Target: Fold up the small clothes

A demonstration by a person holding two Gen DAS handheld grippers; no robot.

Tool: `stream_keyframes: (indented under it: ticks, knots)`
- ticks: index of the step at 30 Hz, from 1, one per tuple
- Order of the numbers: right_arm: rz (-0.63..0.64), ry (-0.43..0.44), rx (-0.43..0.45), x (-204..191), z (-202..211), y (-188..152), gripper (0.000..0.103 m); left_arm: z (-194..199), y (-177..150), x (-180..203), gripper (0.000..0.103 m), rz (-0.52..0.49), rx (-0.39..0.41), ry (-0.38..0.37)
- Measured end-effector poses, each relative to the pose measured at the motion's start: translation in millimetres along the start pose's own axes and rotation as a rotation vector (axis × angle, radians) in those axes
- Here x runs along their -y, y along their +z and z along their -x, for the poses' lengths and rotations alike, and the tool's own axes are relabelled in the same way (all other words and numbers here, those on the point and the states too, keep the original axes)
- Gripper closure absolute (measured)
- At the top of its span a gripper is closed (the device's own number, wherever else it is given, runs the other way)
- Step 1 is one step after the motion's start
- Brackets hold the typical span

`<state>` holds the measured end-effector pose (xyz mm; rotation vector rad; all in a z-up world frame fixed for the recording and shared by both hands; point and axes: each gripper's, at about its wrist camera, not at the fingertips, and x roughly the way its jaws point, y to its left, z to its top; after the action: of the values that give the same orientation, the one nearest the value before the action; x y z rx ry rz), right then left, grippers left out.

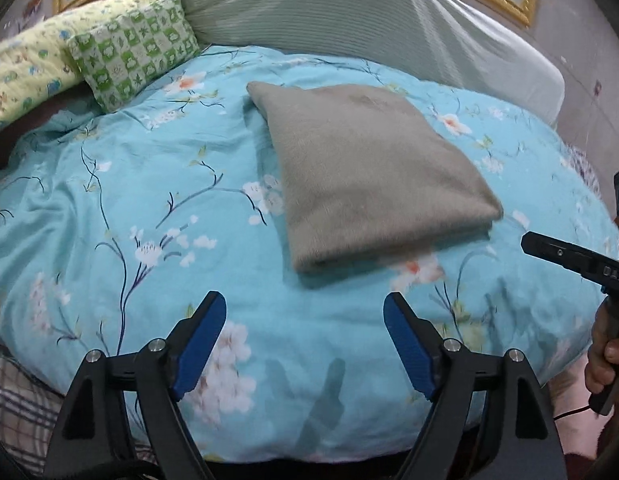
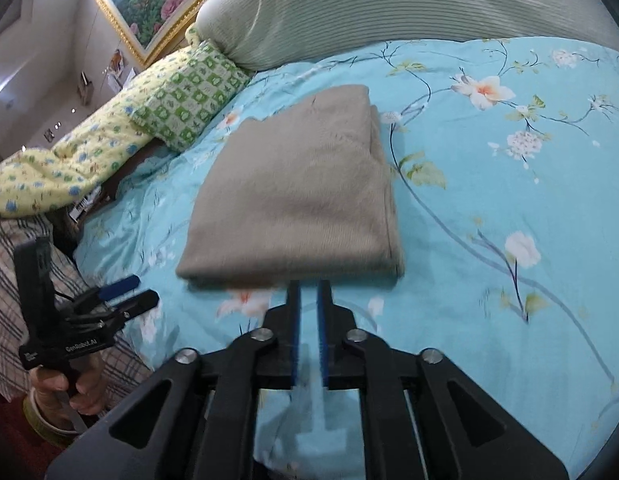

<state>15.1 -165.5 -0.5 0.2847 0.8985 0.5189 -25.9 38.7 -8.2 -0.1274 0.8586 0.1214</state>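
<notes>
A folded grey-beige knit garment (image 1: 373,176) lies flat on the bed's turquoise floral duvet (image 1: 149,200). The left claw (image 1: 305,312) is spread wide, empty; the right claw (image 2: 308,286) stands narrowly parted just short of the garment's near edge, pinching nothing.

A folded grey cloth (image 1: 373,176) of matt, fuzzy knit is seen on a smooth, faintly sheened floral cotton cover (image 1: 109,200). Ribbed blue pads (image 1: 201,344) are set in matt black plastic jaws.
</notes>
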Motion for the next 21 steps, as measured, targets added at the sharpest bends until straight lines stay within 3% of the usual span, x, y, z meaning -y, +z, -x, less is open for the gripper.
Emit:
stream_keyframes:
  ticks: [1,2,8,11,21]
  knots:
    - [0.0,-0.005,-0.001,-1.6,1.0,-6.1,0.053,1.9,-4.4,2.2,0.02,-0.006,-0.003,0.003]
    - [0.002,-0.01,0.003,-3.5,2.3,-12.2,0.049,3.0,-9.3,5.1,0.02,-0.013,-0.011,0.0]
    - [0.014,-0.033,-0.014,-11.7,1.8,-36.3,0.048,-0.8,-28.7,19.6,0.02,-0.065,-0.071,0.008]
    - [0.026,-0.033,-0.019,-15.0,1.6,-43.0,0.048,2.4,-33.5,25.4,0.02,-0.106,-0.063,0.023]
    - [0.071,-0.072,0.003,-22.6,7.0,-54.3,0.025,19.6,-32.1,15.6,0.014,-0.093,0.002,0.066]
